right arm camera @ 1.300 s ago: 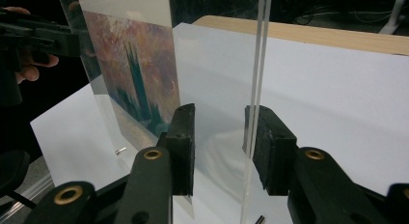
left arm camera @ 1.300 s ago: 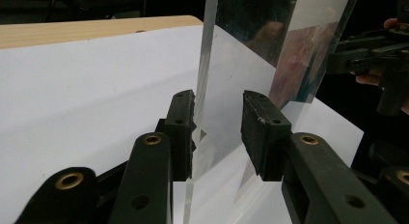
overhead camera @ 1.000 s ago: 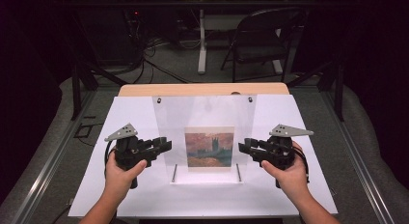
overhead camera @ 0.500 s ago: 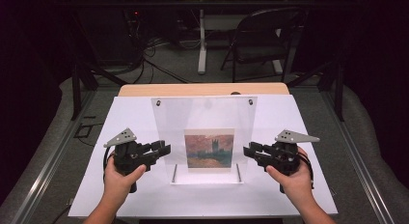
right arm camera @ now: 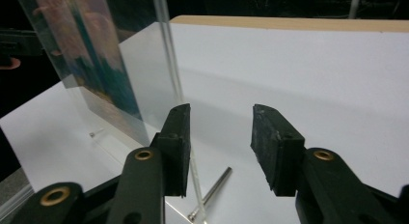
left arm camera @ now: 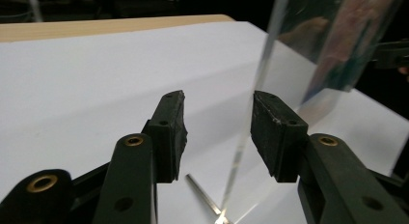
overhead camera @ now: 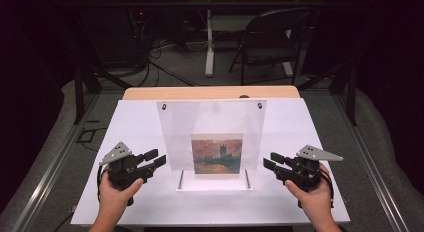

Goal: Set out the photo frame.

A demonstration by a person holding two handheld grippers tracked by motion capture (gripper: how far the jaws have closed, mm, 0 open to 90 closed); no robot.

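Two grippers flank an upright clear frame (overhead camera: 212, 142): left gripper (overhead camera: 156, 158) and right gripper (overhead camera: 269, 160), jaws just widened, ungripped, facing its side edges.

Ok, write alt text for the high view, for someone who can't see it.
A clear acrylic frame holding a small painting print stands upright on a white table. The left gripper and right gripper, both open, flank its side edges without touching.

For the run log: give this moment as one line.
left gripper: open, jaws just opening, beside clear frame left edge | right gripper: open, jaws just opening, at right edge | frame upright on white board
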